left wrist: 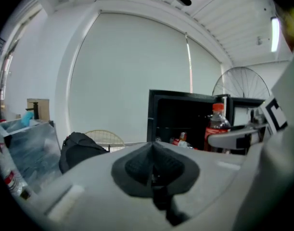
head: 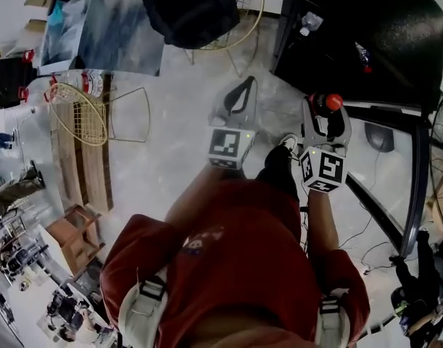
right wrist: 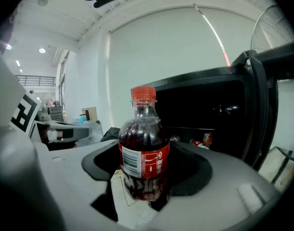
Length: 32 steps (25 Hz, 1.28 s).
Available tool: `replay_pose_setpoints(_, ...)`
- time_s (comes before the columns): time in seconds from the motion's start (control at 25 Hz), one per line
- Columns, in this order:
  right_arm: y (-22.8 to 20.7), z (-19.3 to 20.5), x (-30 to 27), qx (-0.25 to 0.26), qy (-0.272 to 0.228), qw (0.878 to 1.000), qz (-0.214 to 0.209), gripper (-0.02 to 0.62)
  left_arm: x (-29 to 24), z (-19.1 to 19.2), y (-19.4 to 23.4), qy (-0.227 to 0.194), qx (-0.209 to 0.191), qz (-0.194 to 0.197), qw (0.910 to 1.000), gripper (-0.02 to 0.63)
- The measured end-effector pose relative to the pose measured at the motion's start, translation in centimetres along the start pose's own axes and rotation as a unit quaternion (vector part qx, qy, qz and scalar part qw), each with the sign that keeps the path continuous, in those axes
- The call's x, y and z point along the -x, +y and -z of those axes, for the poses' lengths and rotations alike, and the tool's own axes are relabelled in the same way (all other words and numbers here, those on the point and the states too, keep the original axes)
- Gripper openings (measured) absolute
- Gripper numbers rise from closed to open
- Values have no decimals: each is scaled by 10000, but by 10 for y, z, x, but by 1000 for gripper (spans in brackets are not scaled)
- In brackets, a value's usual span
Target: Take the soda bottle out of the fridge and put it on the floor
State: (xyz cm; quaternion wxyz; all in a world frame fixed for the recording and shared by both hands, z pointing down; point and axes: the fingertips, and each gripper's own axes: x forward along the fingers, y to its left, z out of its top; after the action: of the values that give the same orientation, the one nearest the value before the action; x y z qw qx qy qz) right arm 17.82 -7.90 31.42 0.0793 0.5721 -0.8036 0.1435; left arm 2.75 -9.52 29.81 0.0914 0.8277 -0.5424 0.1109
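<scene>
The soda bottle (right wrist: 144,150), dark cola with a red cap and red label, stands upright between the jaws of my right gripper (right wrist: 145,179), which is shut on its lower body. In the head view its red cap (head: 334,102) shows at the tip of the right gripper (head: 327,114), just outside the black fridge (head: 366,27). In the left gripper view the bottle (left wrist: 217,125) hangs in front of the open fridge (left wrist: 183,117). My left gripper (head: 244,87) is held beside the right one, its pads (left wrist: 137,170) together with nothing between them.
The fridge door (head: 417,187) stands open at the right, with cans (right wrist: 207,139) left inside. A black backpack (head: 188,9) lies on a wire chair, another wire chair (head: 80,111) and a wooden stool (head: 76,230) stand at the left. A fan (left wrist: 242,83) is behind the fridge.
</scene>
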Motion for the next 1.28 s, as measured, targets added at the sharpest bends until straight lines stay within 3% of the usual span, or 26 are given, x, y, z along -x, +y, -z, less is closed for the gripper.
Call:
replay_pose_setpoints(0.12,15,-25,16,-216,-83,9997,-39,301,29,-19,12,-62,109,-201,9997,0)
replay_pose_setpoints(0.24,30,-54,27,-339,-271,9990,-111,301,48,-51,26,-431,-43,-334,9985,0)
replay_pose_setpoints(0.56,71,-89,41,-46,-540,9961,-693,301,99,-92,60,-939,-214,-867,9916,0)
replay_pose_setpoints(1.28,133,-113,5,331,-603,9862,-1508,301,137,-95,115,-922,-175,-1585,9829,0)
